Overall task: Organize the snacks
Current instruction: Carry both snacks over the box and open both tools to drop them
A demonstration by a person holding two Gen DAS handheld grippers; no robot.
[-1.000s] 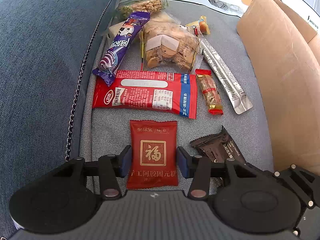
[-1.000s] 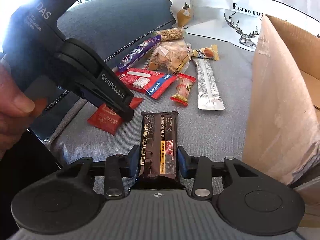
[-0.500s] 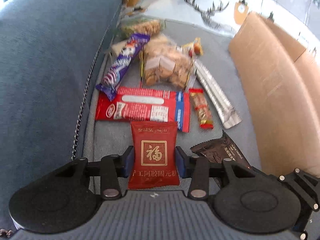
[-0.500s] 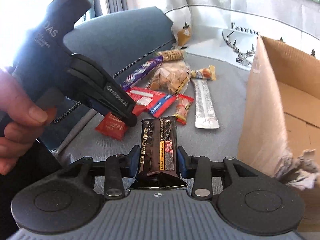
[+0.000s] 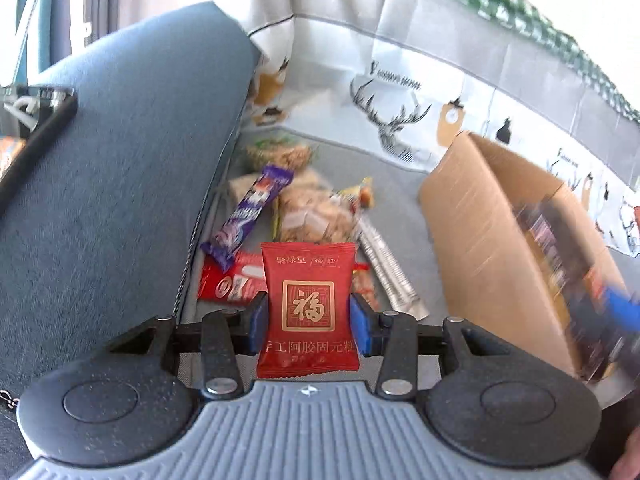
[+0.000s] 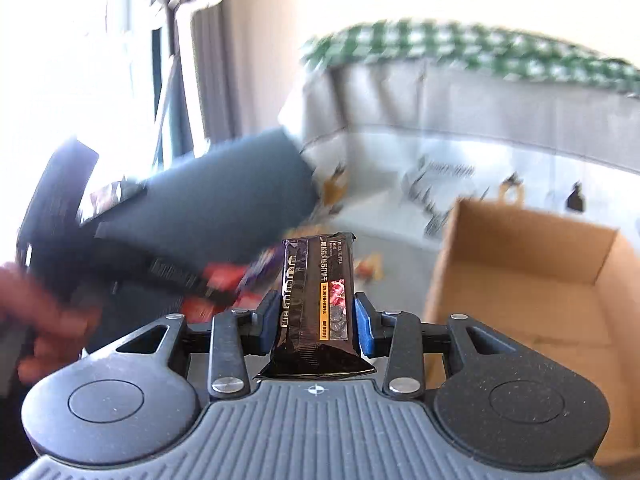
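Above the gray couch seat (image 5: 404, 196), the left gripper (image 5: 308, 322) is held up in the air, and its two blue pads pinch a red snack packet (image 5: 309, 304) by its sides; the packet is flat, has a gold square sign on it, and stands with its long side pointing up and away. Next to the open cardboard box (image 6: 532, 264), the right gripper (image 6: 316, 322) is held up too, pinching a dark shiny snack bar (image 6: 316, 300) that also stands tall, its top end pointing up. More snacks lie in a pile (image 5: 304, 216) on the couch below, well behind the red packet.
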